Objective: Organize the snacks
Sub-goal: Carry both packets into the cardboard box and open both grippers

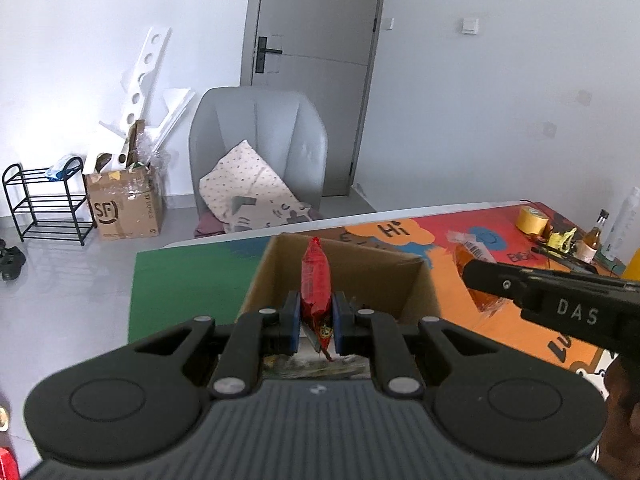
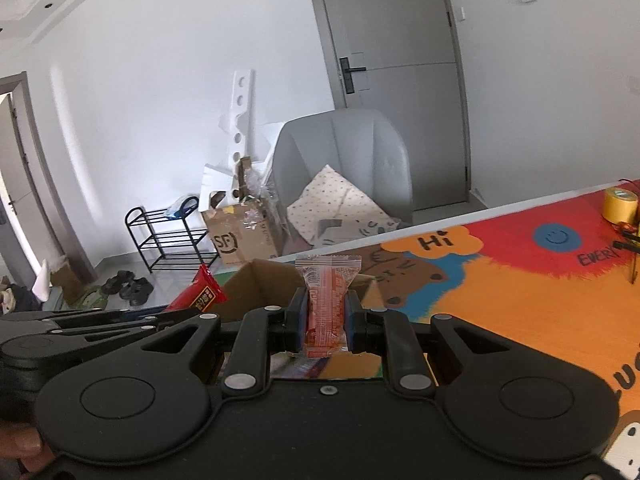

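Observation:
My left gripper (image 1: 316, 320) is shut on a red snack packet (image 1: 316, 280), held edge-on over the open cardboard box (image 1: 404, 276) on the table. My right gripper (image 2: 323, 316) is shut on an orange snack packet (image 2: 326, 300) with clear crimped ends, just behind the same box (image 2: 256, 284). In the left wrist view the right gripper (image 1: 480, 276) comes in from the right with its orange packet (image 1: 476, 256). The right wrist view shows the left gripper's red packet (image 2: 200, 294) at the left. The box's inside is mostly hidden.
The table carries a colourful cartoon mat (image 2: 520, 280). A yellow tape roll (image 1: 532, 220), a small bottle (image 1: 596, 234) and clutter sit at its far right. Beyond the table stand a grey armchair (image 1: 260, 140) with a cushion, a cardboard carton (image 1: 124, 204) and a black shoe rack (image 1: 44, 200).

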